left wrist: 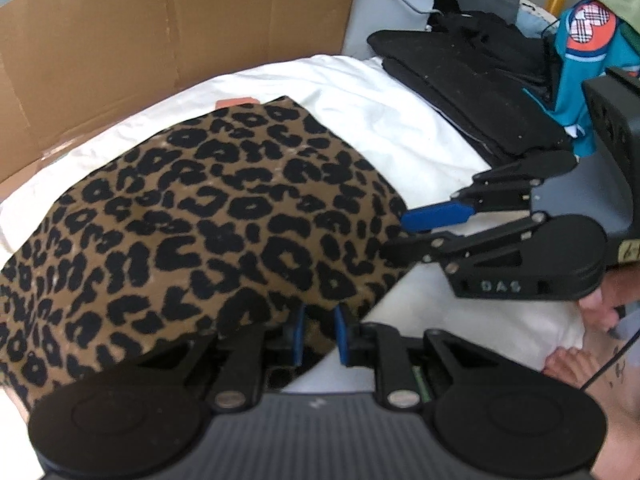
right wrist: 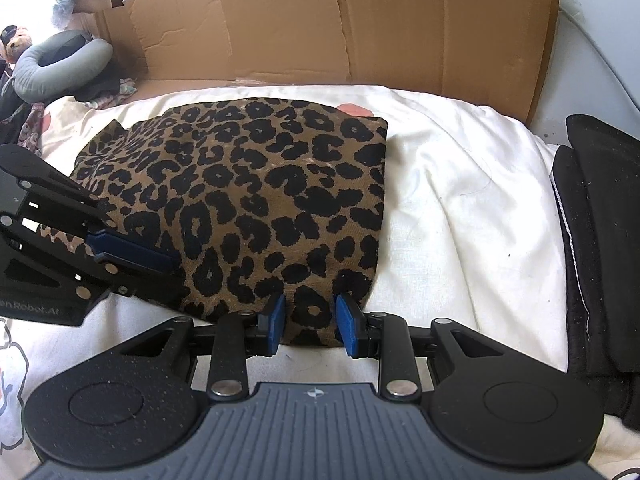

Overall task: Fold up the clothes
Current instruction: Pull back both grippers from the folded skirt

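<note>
One leopard-print garment [right wrist: 256, 200] lies folded on the white bedding [right wrist: 460, 208], one flattened cardboard sheet [right wrist: 360, 20] behind it and one stack of black clothes [left wrist: 472, 80] to the side. Two grippers work its near edge: the left gripper [left wrist: 319, 332] pinches a fold of it, and the right gripper [right wrist: 310, 322] pinches its near corner. "DAS" is moulded on the right gripper's body in the left wrist view.

The right gripper [left wrist: 404, 236] at right reads "DAS"; the left gripper [right wrist: 176, 268], lower left, reads "en Robot.AI", cut off.

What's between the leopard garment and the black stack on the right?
Only bare white bedding separates the leopard garment from the black stack, clearest in the right wrist view.
</note>
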Available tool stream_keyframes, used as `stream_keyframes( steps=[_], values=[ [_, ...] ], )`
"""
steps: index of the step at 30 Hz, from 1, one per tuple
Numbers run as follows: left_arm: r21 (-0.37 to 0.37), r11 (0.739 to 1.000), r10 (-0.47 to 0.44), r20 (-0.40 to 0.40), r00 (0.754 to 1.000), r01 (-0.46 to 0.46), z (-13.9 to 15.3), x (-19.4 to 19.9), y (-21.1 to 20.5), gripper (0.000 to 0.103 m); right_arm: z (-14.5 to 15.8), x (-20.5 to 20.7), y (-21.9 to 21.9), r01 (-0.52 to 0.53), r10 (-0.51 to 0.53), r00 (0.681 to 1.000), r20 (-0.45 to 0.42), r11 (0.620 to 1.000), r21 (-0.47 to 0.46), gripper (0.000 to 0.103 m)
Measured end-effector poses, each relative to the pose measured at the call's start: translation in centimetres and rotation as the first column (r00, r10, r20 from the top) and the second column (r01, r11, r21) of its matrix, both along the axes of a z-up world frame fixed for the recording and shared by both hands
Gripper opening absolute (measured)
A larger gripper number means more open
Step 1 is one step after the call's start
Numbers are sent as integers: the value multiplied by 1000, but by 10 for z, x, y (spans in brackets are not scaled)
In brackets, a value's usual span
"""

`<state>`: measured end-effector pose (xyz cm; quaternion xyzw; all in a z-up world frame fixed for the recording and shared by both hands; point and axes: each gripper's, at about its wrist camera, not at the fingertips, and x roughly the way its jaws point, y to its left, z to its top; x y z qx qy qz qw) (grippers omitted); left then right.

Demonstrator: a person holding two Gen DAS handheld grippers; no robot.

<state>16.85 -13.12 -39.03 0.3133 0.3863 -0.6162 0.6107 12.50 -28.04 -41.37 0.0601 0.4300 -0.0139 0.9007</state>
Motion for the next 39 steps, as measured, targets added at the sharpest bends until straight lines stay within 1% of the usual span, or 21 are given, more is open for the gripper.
stream_keyframes(
  steps=[8, 12, 15, 18, 19, 25, 28, 31, 34, 36, 39],
  values=[
    [33, 999, 32, 26, 999, -33, 2, 23, 25, 19, 0, 0, 0, 2, -2, 1000, 2, 1000, -5, 34],
    [60, 996, 63, 41, 997, -65, 1, 28, 38, 19, 0, -1, 1, 5, -5, 1000, 3, 1000, -6, 34],
    [87, 991, 100, 63, 993, -106, -3, 33, 50, 19, 0, -1, 2, 9, -9, 1000, 7, 1000, -9, 34],
    [101, 981, 162, 55, 985, -167, -5, 42, 61, 10, -1, -1, 2, 12, -12, 1000, 7, 1000, -7, 34],
    [104, 978, 175, 55, 983, -180, -5, 44, 63, 9, 0, -1, 2, 12, -12, 1000, 6, 1000, -9, 34],
    [126, 962, 238, 53, 970, -243, -2, 57, 78, 6, 0, -2, 3, 14, -14, 1000, 6, 1000, -10, 34],
    [135, 954, 261, 61, 963, -268, 4, 60, 85, 6, 1, -1, 3, 19, -19, 1000, 0, 1000, -12, 34],
    [113, 956, 266, 67, 962, -272, 16, 61, 90, 8, 6, 1, 7, 7, -7, 1000, -10, 999, -41, 35],
    [87, 950, 297, 56, 953, -301, 29, 65, 90, 10, 12, 3, 11, -6, 5, 1000, -19, 997, -74, 34],
    [68, 948, 311, 26, 950, -312, 35, 67, 85, 12, 19, 4, 10, 10, -11, 1000, -8, 997, -70, 34],
    [13, 959, 282, 47, 958, -283, 43, 62, 72, 20, 31, 4, 7, 38, -38, 999, 14, 998, -48, 34]
  ],
)
